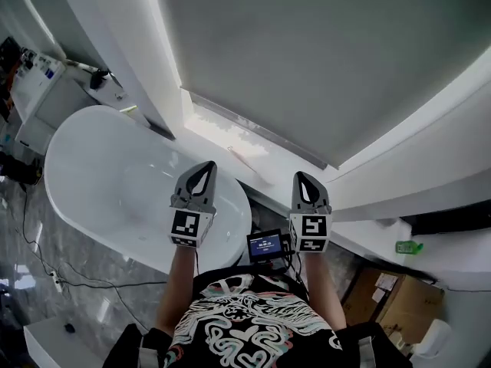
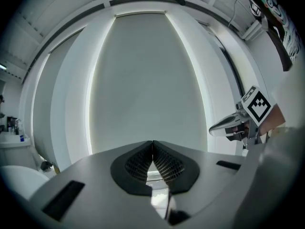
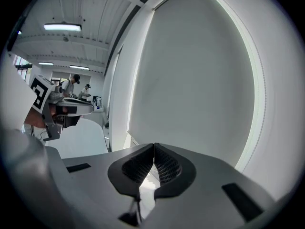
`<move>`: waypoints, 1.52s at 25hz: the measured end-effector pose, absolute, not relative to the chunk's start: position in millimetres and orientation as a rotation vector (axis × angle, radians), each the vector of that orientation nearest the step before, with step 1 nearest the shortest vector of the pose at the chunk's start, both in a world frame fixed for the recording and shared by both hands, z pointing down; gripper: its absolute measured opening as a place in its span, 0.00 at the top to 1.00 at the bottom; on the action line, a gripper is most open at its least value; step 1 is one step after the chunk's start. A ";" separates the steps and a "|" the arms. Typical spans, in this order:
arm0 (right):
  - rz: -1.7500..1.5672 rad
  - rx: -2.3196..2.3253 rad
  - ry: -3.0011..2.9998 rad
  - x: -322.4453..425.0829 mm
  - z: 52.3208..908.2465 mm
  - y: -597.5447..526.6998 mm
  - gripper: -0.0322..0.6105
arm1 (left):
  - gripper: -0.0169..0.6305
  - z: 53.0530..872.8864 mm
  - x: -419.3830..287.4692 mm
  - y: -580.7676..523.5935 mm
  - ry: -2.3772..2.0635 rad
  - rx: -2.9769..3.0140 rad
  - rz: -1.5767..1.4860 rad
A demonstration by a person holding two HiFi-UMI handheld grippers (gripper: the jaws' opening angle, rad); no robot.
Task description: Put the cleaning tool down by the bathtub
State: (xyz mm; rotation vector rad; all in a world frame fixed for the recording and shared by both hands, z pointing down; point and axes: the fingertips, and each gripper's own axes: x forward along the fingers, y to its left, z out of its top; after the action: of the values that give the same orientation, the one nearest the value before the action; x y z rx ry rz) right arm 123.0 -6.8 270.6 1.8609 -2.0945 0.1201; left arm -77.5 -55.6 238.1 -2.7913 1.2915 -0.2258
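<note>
The white oval bathtub (image 1: 115, 175) stands on the grey marbled floor (image 1: 84, 267), low in the head view, with both grippers held side by side above its near end, facing a grey roller blind (image 1: 307, 60). The left gripper's (image 1: 207, 167) fingers (image 2: 138, 165) are pressed together on nothing. The right gripper's (image 1: 300, 176) fingers (image 3: 167, 168) are the same.

On my feed: white bathtub (image 1: 115, 167) on grey marbled floor (image 1: 84, 259), pale grey blind (image 1: 322, 52). Left gripper (image 1: 204, 169) & right gripper (image 1: 301, 178) grey, blk pads, blk-&-white square markers. Green bottle (image 1: 409, 247). Person's shirt (image 1: 245, 324) blk w/ white swirls.
</note>
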 end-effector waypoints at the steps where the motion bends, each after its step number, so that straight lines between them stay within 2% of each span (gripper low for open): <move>1: 0.120 1.876 -2.098 123.3 265.6 0.1 0.91 | 0.95 236.9 -78.1 -47.5 1.284 -2.789 -0.230; 6: 0.105 1.930 -2.124 134.2 249.1 23.5 0.91 | 0.95 237.8 -73.6 -25.6 1.277 -2.788 -0.245; 19: 0.147 2.012 -2.305 142.7 183.6 64.9 0.91 | 0.95 175.0 -49.6 21.0 1.354 -2.744 -0.135; 26: 0.183 2.017 -2.352 163.8 178.0 111.7 0.91 | 0.95 163.5 -31.4 66.1 1.374 -2.713 -0.121; 38: 0.108 1.953 -2.395 149.7 175.0 157.7 0.91 | 0.95 151.2 -32.2 123.5 1.414 -2.645 -0.094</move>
State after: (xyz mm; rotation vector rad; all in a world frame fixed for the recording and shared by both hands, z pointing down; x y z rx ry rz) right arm 149.7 157.7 175.0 1.9527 -2.3953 0.1080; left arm -32.2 123.5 151.2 -2.6451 1.4139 -0.0942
